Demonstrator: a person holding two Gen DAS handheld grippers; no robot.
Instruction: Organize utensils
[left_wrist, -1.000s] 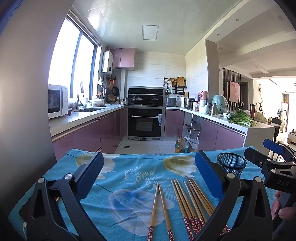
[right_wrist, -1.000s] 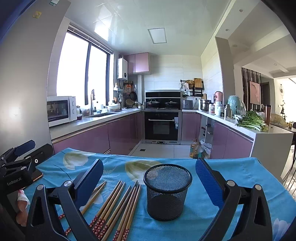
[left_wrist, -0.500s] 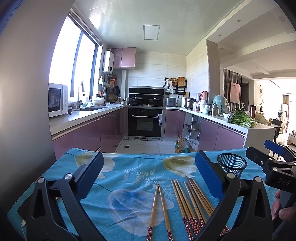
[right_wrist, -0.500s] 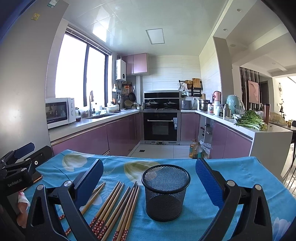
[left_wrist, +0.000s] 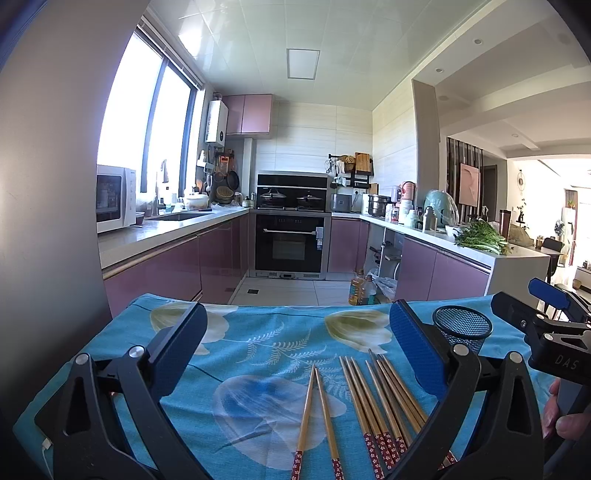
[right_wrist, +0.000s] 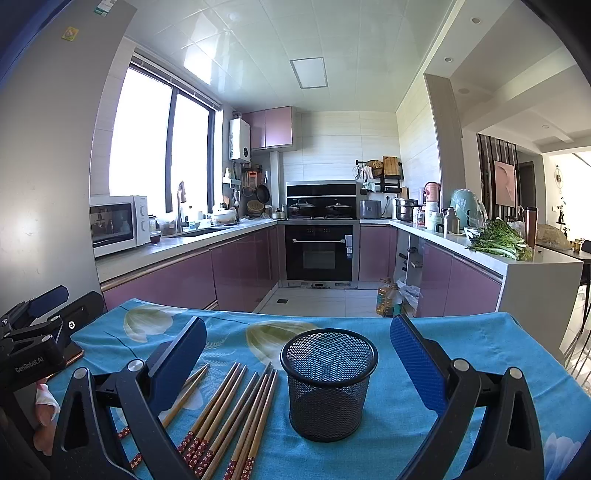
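My left wrist camera sits low over the near edge of the blue floral tablecloth (left_wrist: 258, 332), looking level along its own fingers toward the oven (left_wrist: 290, 240). My right wrist camera faces the same way from a spot further right, close behind the mesh cup (right_wrist: 328, 384). Both views share the chopsticks (left_wrist: 380, 398), the cup and the kitchen beyond. Each also catches the other: the right gripper (left_wrist: 546, 325) at the left view's right edge, the left gripper (right_wrist: 37, 332) at the right view's left edge.

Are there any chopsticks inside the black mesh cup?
No, the black mesh cup is empty, and the chopsticks lie on the blue cloth beside it.
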